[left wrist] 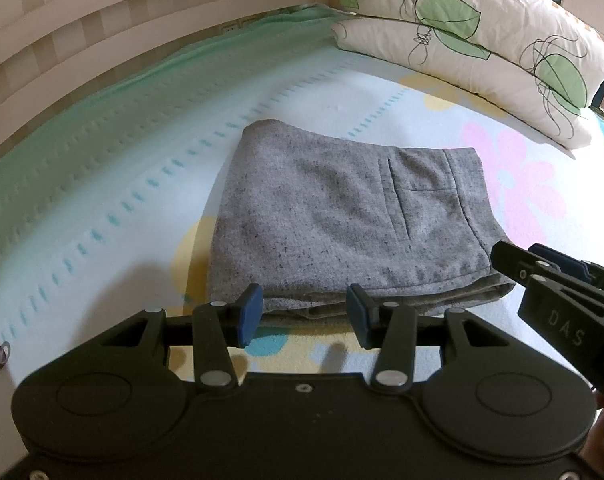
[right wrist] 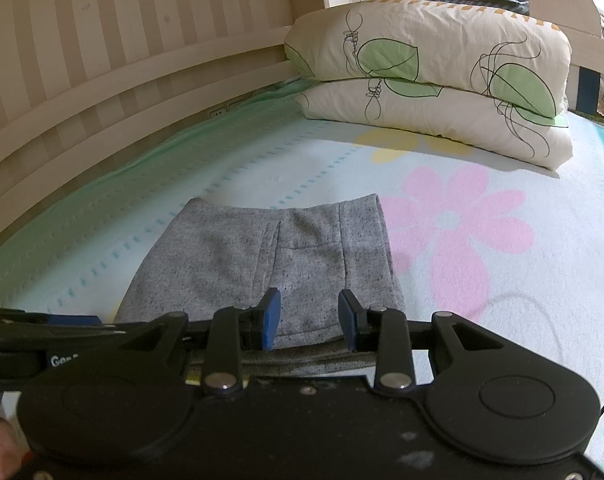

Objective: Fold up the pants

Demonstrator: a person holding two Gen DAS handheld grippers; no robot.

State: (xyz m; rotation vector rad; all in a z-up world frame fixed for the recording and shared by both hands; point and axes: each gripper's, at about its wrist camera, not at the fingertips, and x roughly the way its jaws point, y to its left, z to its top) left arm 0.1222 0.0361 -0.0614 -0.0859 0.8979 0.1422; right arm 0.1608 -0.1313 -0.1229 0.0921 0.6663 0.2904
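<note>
A big bed (left wrist: 101, 168) fills both views, covered with a light sheet that has pink (right wrist: 458, 224) and yellow flowers (right wrist: 386, 144) and rows of little blue dashes. A striped wall with wooden rails (right wrist: 141, 76) runs along the far left edge of the bed. Two cream pillows with green leaves (right wrist: 430, 80) are stacked at the far end, well apart from the clothes. The gray pants (left wrist: 338, 216) lie folded into a thick square in the middle of the sheet, with a pocket seam on top. There is bare sheet on the left, right and far sides of the pants. The left gripper (left wrist: 304, 312) sits low at the near edge of the pants, its blue pads spread apart and holding nothing. The right gripper (right wrist: 309, 316) is just beside it at the near right corner, also spread wide, with the folded edge lying between and under its pads.
</note>
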